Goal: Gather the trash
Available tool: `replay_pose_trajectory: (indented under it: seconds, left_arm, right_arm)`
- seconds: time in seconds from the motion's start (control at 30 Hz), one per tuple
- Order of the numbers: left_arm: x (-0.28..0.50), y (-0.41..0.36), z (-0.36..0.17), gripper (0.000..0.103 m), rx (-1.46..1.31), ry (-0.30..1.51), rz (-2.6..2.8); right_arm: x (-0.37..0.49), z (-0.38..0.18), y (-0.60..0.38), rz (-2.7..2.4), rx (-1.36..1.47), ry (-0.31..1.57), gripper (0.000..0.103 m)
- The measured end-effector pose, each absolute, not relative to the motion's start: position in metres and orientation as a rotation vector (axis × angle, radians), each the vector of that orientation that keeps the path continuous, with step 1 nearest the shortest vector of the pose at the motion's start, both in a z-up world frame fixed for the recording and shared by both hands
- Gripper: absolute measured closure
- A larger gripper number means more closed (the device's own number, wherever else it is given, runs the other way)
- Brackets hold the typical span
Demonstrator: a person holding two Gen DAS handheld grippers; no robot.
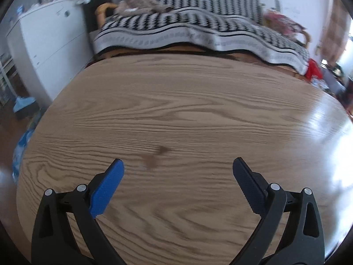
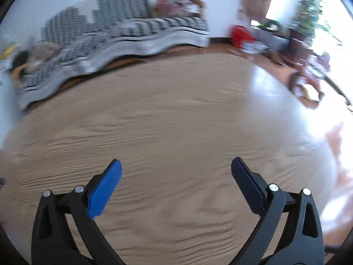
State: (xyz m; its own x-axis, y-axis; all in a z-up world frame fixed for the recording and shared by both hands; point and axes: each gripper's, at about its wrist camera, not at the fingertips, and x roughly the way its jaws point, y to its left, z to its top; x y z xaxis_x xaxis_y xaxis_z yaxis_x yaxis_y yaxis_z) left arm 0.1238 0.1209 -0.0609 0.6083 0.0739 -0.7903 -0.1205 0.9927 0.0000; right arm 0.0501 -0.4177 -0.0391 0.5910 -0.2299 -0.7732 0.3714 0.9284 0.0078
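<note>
My left gripper (image 1: 178, 165) hangs open over a wooden table (image 1: 176, 110), its blue pads wide apart with nothing between them. A small dark stain (image 1: 154, 156) marks the wood just ahead of it. My right gripper (image 2: 176, 166) is also open and empty above the same table (image 2: 165, 110); that view is blurred by motion. I see no piece of trash on the tabletop in either view.
Beyond the table's far edge stands a bench with a black-and-white patterned blanket (image 1: 198, 28). A white cabinet (image 1: 44, 44) is at the left, blue bags (image 1: 22, 141) lie on the floor beside the table. A red bag (image 2: 239, 34) and plants (image 2: 308, 11) are at the right.
</note>
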Motion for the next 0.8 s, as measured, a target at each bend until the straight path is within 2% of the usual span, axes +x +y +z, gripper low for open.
replay_pose_trajectory:
  seconds: [0.17, 0.27, 0.8]
  left_arm:
    - [0.145, 0.163, -0.086, 0.007, -0.14, 0.969, 0.189]
    - [0.151, 0.162, -0.087, 0.007, -0.119, 0.956, 0.203]
    - [0.159, 0.152, -0.089, 0.006, -0.079, 0.948, 0.194]
  right_arm:
    - [0.055, -0.074, -0.473, -0.439, 0.217, 0.944, 0.007]
    - [0.062, -0.086, -0.481, -0.409, 0.215, 0.961, 0.007]
    - [0.066, -0.087, -0.479, -0.397, 0.201, 0.93, 0.006]
